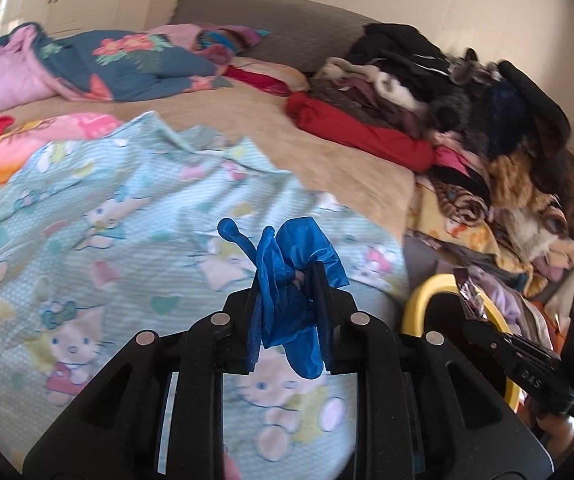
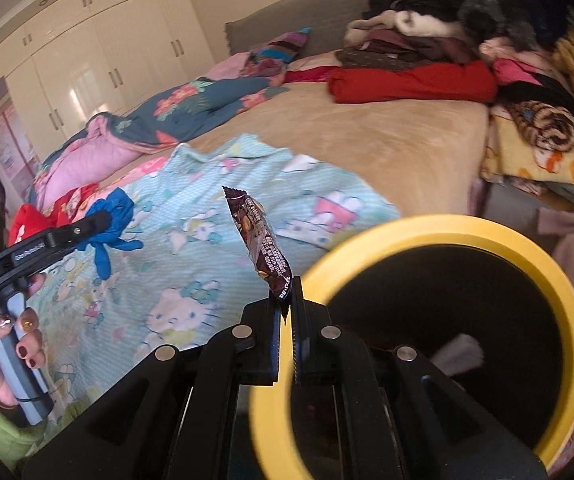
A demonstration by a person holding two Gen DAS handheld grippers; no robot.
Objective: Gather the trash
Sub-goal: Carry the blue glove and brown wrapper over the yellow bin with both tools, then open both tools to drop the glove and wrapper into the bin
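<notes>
Left gripper (image 1: 287, 280) jaws clamped on blue glove (image 1: 287, 276), right gripper (image 2: 285, 300) pinching brown wrapper (image 2: 261, 240), beside yellow-rimmed bin (image 2: 407, 228)

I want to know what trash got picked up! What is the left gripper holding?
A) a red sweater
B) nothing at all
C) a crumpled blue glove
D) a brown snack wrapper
C: the left gripper is shut on the blue glove, lifted above the cartoon-cat blanket; the brown snack wrapper is in the right gripper, by the yellow-rimmed bin.
</notes>
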